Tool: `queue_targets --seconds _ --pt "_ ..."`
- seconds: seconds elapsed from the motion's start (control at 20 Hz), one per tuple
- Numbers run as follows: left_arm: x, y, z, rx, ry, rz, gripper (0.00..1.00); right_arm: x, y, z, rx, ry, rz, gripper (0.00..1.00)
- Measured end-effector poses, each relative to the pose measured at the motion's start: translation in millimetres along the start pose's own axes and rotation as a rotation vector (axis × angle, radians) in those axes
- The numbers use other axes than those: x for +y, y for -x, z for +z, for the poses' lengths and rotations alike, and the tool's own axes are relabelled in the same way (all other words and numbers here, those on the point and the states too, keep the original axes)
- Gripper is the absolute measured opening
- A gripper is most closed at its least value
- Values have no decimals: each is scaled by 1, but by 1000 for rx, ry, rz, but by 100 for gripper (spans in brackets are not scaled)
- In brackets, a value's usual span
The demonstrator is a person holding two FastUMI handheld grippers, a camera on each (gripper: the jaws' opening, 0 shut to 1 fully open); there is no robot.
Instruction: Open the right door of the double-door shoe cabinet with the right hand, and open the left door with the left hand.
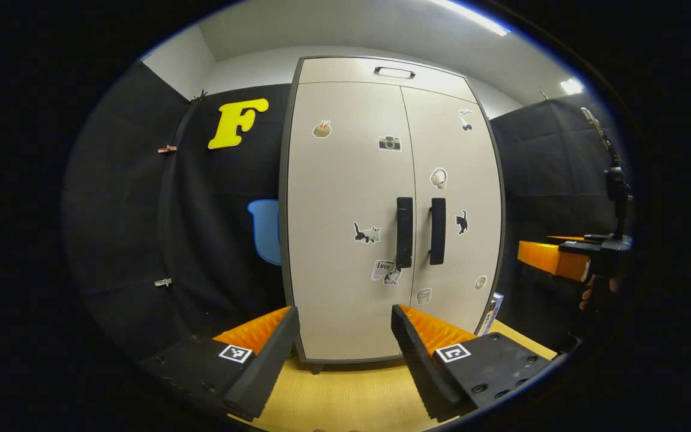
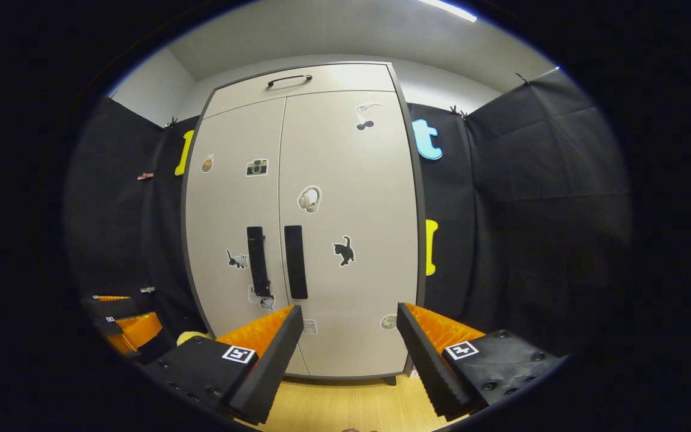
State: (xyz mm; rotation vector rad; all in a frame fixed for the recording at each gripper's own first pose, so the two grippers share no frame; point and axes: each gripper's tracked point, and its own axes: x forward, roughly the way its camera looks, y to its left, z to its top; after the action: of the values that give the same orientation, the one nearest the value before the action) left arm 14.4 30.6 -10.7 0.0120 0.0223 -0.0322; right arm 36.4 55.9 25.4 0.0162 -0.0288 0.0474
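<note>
Nearest to me in the left gripper view, my left gripper has its two fingers spread wide apart with nothing between them, hovering over the pale wooden floor. In the right gripper view, my right gripper is likewise spread apart and holds nothing.

Beyond both, at twelve o'clock, stands the tall off-white double-door shoe cabinet with a dark grey frame, both doors closed. The left door carries a black vertical bar handle along its inner edge; the right door carries a matching black handle just beside it. Neither gripper touches a handle. Small stickers dot both doors, a black cat sticker among them, and a narrow top drawer panel has its own slim handle.

At three o'clock in the left gripper view I see the right gripper, farther off, with a hand under it.
</note>
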Motion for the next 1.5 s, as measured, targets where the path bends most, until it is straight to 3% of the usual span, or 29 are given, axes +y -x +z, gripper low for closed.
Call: queue_targets --seconds 0.2,0.45,0.85,1.25,1.5 --pt "11 5 -6 5 -38 19 95 19 -22 -1 25 9 24 99" --pt "21 13 -12 24 33 28 95 46 -56 20 6 -18 63 98" --pt "63 25 -26 45 51 133 95 78 -116 39 3 -38 102 99" --pt "98 40 -49 104 65 233 95 80 -171 11 72 -17 47 99" --pt "101 46 -63 137 91 246 95 79 -185 -6 111 -18 19 98"
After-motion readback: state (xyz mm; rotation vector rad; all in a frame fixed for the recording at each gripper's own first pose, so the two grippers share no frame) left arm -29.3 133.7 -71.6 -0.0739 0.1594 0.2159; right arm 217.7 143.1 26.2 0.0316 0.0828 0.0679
